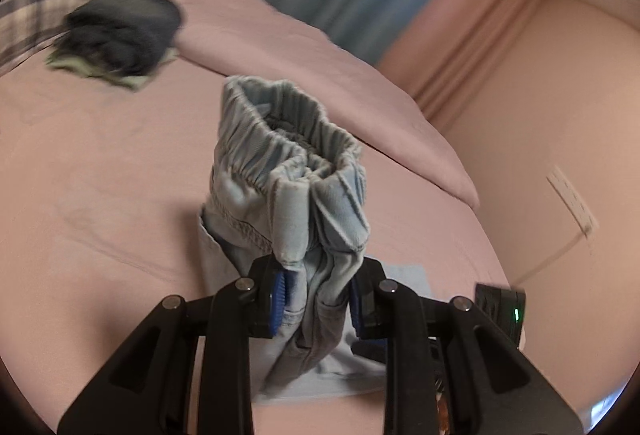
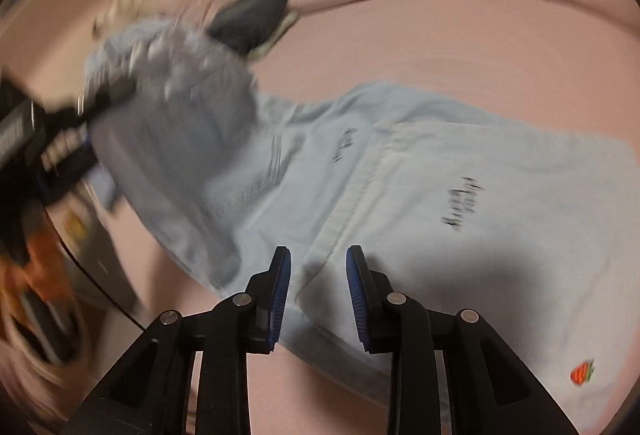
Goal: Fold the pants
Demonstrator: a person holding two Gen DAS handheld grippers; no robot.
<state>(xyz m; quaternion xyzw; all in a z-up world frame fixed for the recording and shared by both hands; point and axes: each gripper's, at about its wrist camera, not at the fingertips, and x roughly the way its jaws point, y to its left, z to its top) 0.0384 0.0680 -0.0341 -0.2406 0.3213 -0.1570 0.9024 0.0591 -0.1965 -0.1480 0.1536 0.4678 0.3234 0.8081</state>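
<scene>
One fold is only begun: the pants (image 2: 400, 175) are spread on the bed (image 1: 100, 195), their waistband clamped in the left gripper (image 1: 318, 291) and lifted, while the right gripper (image 2: 318, 295) is held apart, empty.

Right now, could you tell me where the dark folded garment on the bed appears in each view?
Left wrist view: dark folded garment upper left, beyond the pants.
Right wrist view: top centre-left, blurred, behind the raised waistband.
Shared landmark: the pale green cloth beneath it.
</scene>
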